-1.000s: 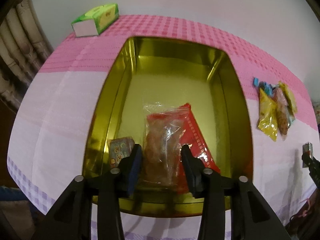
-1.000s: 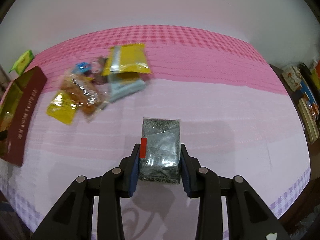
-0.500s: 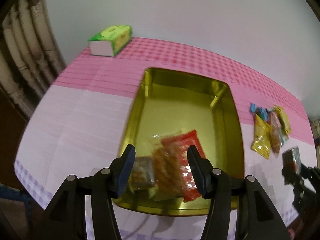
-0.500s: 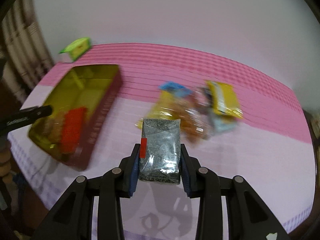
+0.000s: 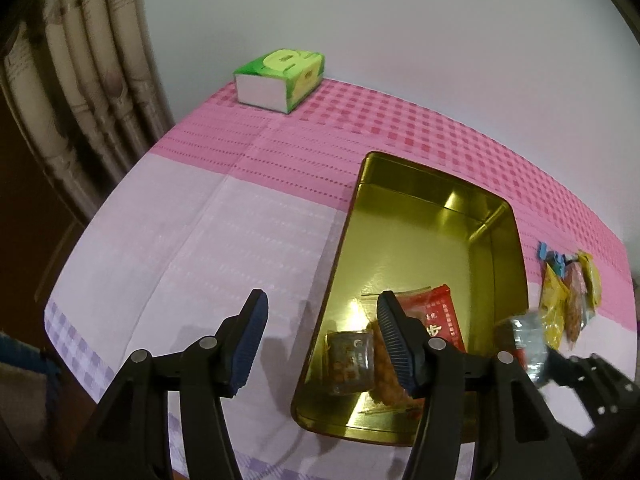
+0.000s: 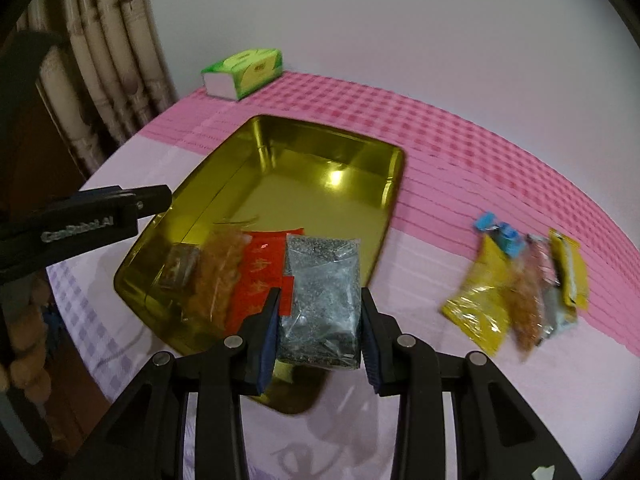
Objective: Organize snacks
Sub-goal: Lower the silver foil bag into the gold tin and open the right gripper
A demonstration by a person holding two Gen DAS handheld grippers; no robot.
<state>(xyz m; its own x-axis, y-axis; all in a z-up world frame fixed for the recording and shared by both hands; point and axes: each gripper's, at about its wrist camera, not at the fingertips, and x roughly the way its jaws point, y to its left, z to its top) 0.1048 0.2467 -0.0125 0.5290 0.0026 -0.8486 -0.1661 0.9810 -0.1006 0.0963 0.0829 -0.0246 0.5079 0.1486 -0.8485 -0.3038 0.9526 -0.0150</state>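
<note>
Gold tin [image 6: 384, 200] now holds three packets at its near end, the orange snack [image 6: 218, 268] just released there. Left gripper [image 5: 320, 344] is empty, jaws opening. Right gripper [image 6: 318, 338], clamped on the grey packet [image 6: 320, 296], has swung over the tin's near edge, ready to drop it.

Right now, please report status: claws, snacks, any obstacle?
Left claw opening, empty. Right claw shut on grey clear-plastic snack packet, over gold metal tin. Nothing blocking.

Table under pink checked cloth [image 5: 240, 216], gold tin [image 6: 224, 168], green tissue box [image 5: 280, 80], loose snack packets [image 6: 520, 292] at right
</note>
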